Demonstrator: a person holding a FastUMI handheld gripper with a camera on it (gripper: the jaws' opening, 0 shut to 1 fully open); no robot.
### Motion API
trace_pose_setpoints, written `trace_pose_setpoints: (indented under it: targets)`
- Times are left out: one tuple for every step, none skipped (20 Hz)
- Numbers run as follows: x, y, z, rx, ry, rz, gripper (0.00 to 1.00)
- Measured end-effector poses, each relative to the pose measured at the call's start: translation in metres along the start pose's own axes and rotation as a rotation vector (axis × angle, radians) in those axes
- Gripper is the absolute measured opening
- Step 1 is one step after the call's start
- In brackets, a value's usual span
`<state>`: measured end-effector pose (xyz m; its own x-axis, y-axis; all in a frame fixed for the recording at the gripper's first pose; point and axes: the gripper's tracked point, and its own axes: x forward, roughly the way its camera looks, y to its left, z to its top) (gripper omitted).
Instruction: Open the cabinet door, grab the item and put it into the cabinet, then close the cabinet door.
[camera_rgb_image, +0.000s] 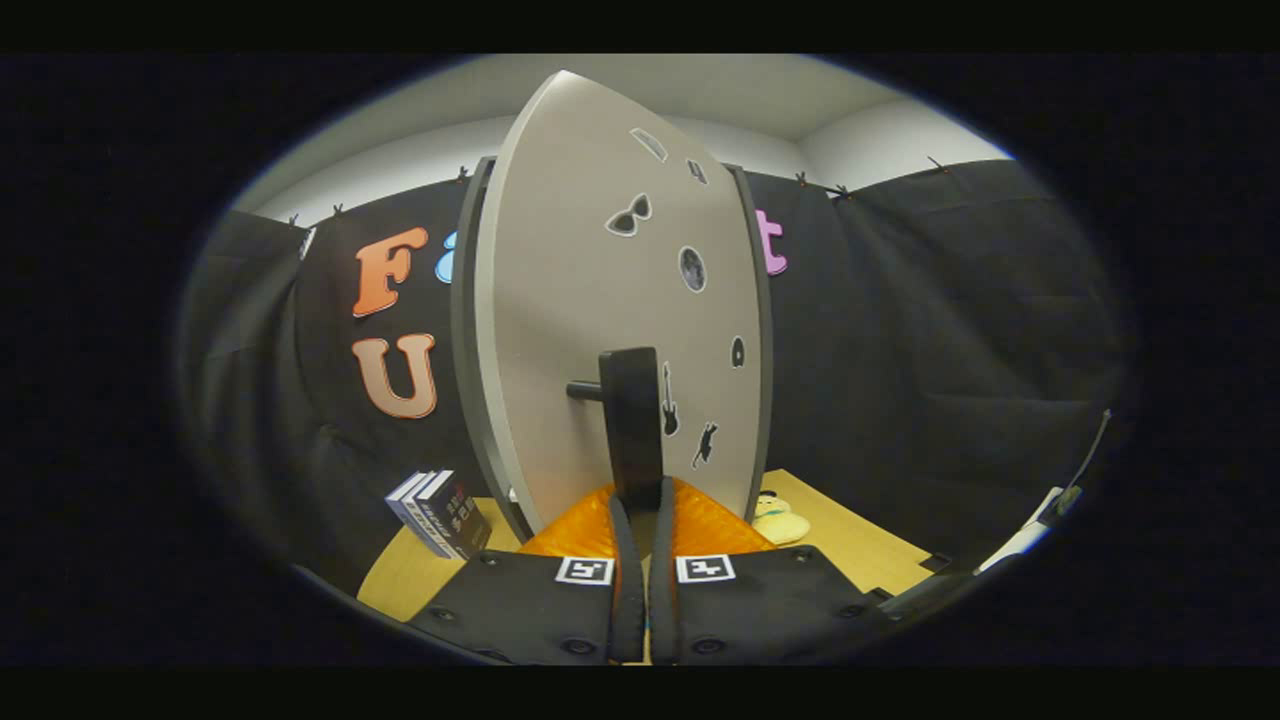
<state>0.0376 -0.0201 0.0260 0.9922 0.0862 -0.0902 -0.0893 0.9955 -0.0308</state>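
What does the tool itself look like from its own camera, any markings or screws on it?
The tool has two broad, flat black body plates with round screw heads set into them. Each plate carries a square black-and-white marker tag near its inner corner. Two slim, curved fingers run forward side by side from between the plates. No cable or sleeve is visible.

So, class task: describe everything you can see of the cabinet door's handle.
The handle is a dark, upright bar, matte like plastic or painted metal, standing off the pale grey cabinet door on a short round peg at its upper left. Its lower end sits between the tips of the gripper, whose fingers are closed on it. Small stickers lie on the door beside it.
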Motion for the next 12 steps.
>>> trace_pose_setpoints:
  targets:
    - [-0.002,-0.004,0.0,0.008,-0.003,-0.01,0.09]
    - [-0.004,-0.009,0.001,0.016,-0.008,-0.023,0.09]
    - [-0.006,-0.015,0.002,0.026,-0.012,-0.041,0.09]
    - [-0.007,-0.021,0.002,0.035,-0.019,-0.067,0.09]
    - [-0.007,-0.027,0.003,0.042,-0.026,-0.096,0.09]
    - [-0.008,-0.033,0.003,0.043,-0.031,-0.124,0.09]
    - [-0.008,-0.039,0.002,0.041,-0.033,-0.151,0.09]
    - [-0.01,-0.044,0.001,0.036,-0.033,-0.171,0.09]
    - [-0.015,-0.052,0.002,0.034,-0.034,-0.184,0.09]
    - [-0.018,-0.058,0.003,0.038,-0.037,-0.193,0.09]
    - [-0.019,-0.062,0.003,0.046,-0.039,-0.203,0.09]
    - [-0.021,-0.065,0.003,0.056,-0.04,-0.216,0.09]
